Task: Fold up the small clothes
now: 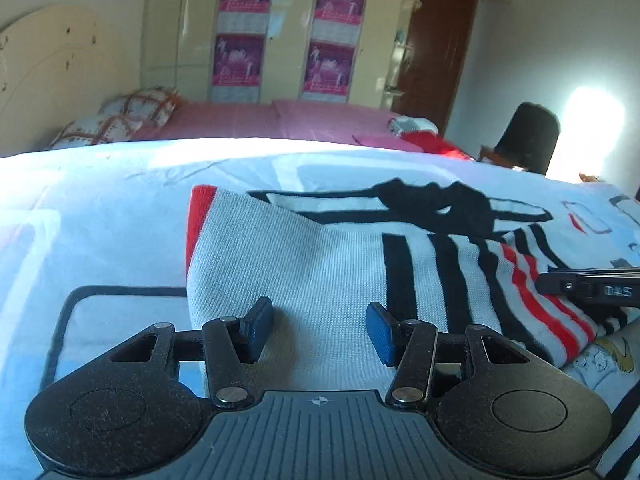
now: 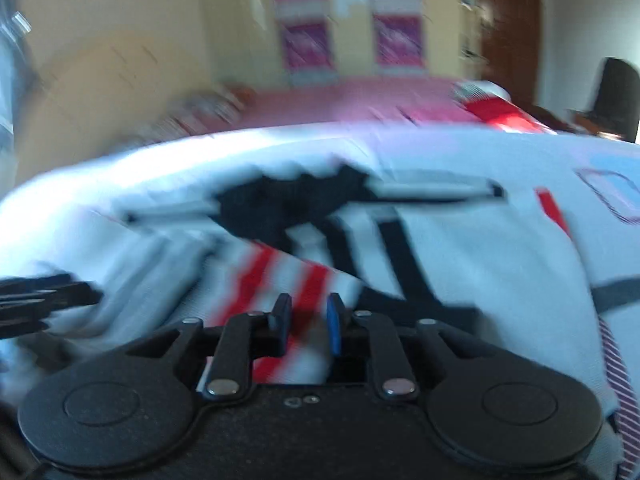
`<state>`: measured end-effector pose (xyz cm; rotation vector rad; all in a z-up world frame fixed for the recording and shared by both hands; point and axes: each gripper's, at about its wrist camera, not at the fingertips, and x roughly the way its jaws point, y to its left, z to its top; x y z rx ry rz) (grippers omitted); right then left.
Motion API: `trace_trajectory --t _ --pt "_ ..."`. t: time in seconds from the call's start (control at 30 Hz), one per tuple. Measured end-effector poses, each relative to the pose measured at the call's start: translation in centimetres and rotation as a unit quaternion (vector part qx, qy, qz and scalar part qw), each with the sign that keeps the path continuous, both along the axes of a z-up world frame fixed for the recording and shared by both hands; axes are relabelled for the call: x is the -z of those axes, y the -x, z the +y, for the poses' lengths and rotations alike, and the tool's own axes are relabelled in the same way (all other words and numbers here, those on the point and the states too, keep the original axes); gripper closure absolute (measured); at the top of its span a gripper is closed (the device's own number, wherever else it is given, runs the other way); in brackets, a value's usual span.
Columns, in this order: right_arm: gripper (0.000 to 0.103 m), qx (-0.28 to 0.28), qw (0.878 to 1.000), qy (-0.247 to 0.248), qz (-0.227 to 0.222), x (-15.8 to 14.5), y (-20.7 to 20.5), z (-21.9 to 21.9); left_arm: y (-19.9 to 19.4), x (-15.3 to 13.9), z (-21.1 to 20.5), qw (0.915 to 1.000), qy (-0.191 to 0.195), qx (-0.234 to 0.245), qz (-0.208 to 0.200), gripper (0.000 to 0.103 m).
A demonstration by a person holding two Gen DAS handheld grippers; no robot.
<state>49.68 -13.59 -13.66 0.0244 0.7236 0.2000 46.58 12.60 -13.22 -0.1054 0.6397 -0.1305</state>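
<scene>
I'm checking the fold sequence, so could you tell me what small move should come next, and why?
Probably lower the left claw and close it on the grey knit garment: its jaws stand open above the fabric, gripping nothing, while the right claw sits at the striped end.

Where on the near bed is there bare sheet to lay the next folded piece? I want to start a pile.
Free: the white sheet left of the striped knit garment, up to the bed's far edge. Crowded: the middle and right, where the garment spreads under the left gripper and the right gripper; printed cloth lies beside it.
</scene>
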Motion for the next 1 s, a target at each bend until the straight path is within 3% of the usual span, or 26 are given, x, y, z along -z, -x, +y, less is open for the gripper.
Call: trace_trajectory --t 0.07,0.17,0.27,0.5,0.63,0.73,0.8,0.83,0.87,1.0 --pt "0.087 0.006 1.000 0.000 0.005 -0.4 0.1 -0.1 0.2 -0.5 0.3 0.9999 0.007 0.004 0.011 0.051" --pt "0.079 -0.001 1.000 -0.012 -0.019 -1.6 0.6 -0.1 0.5 -2.2 1.5 0.9997 0.011 -0.007 -0.021 0.051" --pt "0.079 0.000 1.000 -0.027 -0.016 -1.8 0.0 0.0 -1.8 -2.6 4.3 0.9985 0.015 -0.049 -0.017 0.051" --pt "0.084 0.014 1.000 -0.016 -0.002 -0.3 -1.1 -0.2 -6.0 0.7 8.6 0.9929 0.049 -0.103 0.032 0.051" --pt "0.084 0.017 1.000 -0.021 -0.008 -0.5 -1.0 -0.7 -6.5 0.9 8.1 0.9928 0.040 -0.109 0.028 0.051" --pt "0.082 0.032 0.999 -0.029 -0.034 -1.7 -0.5 -1.8 -6.5 0.0 7.6 0.9946 0.049 -0.091 0.013 0.051" --pt "0.082 0.049 0.998 -0.031 -0.038 -2.1 -0.5 -2.9 -7.4 0.5 7.8 0.9937 0.067 -0.086 0.028 0.052" --pt "0.082 0.060 0.997 -0.032 -0.039 -2.1 -0.5 -3.5 -7.8 1.0 8.1 0.9921 0.082 -0.088 0.037 0.055" --pt "0.081 0.071 0.996 -0.031 -0.037 -2.0 -0.5 -4.1 -7.8 1.5 8.4 0.9908 0.088 -0.097 0.034 0.067" --pt "0.081 0.107 0.994 -0.032 -0.013 -0.9 -0.7 -6.1 -7.7 2.0 9.4 0.9869 0.114 -0.110 0.032 0.072"
